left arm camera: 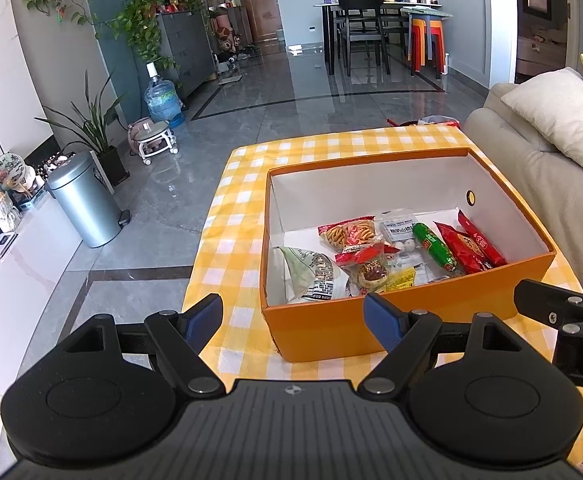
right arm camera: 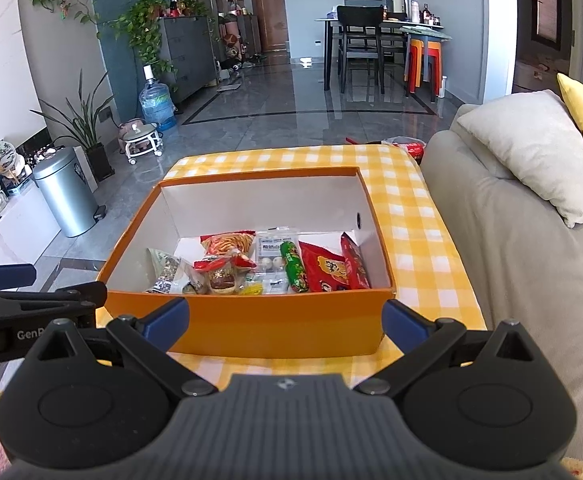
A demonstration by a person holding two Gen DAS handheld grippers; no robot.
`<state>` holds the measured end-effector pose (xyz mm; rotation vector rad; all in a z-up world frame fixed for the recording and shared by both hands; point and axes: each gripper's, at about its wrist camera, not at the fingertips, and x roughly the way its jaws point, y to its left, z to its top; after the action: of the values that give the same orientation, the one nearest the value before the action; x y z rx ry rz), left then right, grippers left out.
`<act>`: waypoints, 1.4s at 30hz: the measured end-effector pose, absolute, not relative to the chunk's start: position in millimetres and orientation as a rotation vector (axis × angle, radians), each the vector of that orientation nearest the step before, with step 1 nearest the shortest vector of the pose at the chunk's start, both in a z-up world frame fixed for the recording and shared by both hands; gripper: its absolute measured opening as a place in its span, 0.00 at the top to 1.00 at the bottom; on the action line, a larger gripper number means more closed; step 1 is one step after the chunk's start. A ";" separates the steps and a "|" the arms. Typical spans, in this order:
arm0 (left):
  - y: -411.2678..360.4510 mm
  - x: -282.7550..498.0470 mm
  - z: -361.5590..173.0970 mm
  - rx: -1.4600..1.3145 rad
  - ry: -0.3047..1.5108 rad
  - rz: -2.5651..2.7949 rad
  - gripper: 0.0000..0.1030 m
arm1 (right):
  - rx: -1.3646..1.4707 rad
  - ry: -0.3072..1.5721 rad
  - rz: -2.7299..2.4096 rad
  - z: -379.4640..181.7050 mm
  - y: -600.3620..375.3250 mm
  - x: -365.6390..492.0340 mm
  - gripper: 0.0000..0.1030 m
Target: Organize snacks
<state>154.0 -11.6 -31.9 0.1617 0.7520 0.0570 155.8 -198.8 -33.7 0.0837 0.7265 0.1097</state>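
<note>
An open orange box [left arm camera: 371,320] with a white inside stands on a yellow checked tablecloth [left arm camera: 235,200]. It also shows in the right wrist view [right arm camera: 283,324]. Several snack packs lie in its near half: a green stick [left arm camera: 435,246], red packs [left arm camera: 467,248], an orange crisp bag [left arm camera: 347,234], a pale green bag [left arm camera: 311,276]. My left gripper [left arm camera: 293,312] is open and empty, just before the box's near left corner. My right gripper [right arm camera: 287,318] is open and empty, in front of the box's near wall.
A beige sofa [right arm camera: 531,240] with cushions runs along the right of the table. A metal bin [left arm camera: 85,204] and a white low cabinet [left arm camera: 23,248] stand on the left. Red wrappers [right arm camera: 411,146] lie at the table's far edge. Grey tiled floor lies beyond.
</note>
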 end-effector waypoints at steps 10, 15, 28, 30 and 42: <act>-12.3 153.5 -31.6 0.165 0.748 0.055 0.09 | 0.076 0.727 0.117 -32.4 -195.3 153.1 0.04; -11.5 152.1 -29.1 0.163 0.746 0.051 0.09 | 0.076 0.727 0.117 -32.2 -195.1 153.0 0.04; -11.3 150.2 -24.8 0.165 0.740 0.054 0.09 | 0.077 0.727 0.118 -31.4 -194.6 152.4 0.04; -11.7 150.2 -24.2 0.165 0.740 0.053 0.09 | 0.076 0.726 0.117 -31.6 -194.6 152.5 0.04; -12.8 145.3 -18.5 0.168 0.728 0.057 0.09 | 0.073 0.734 0.109 -30.5 -193.6 148.1 0.04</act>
<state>145.3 -12.8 -18.5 0.1676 0.7285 0.0566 148.1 -193.6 -30.5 0.0731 0.7339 0.1091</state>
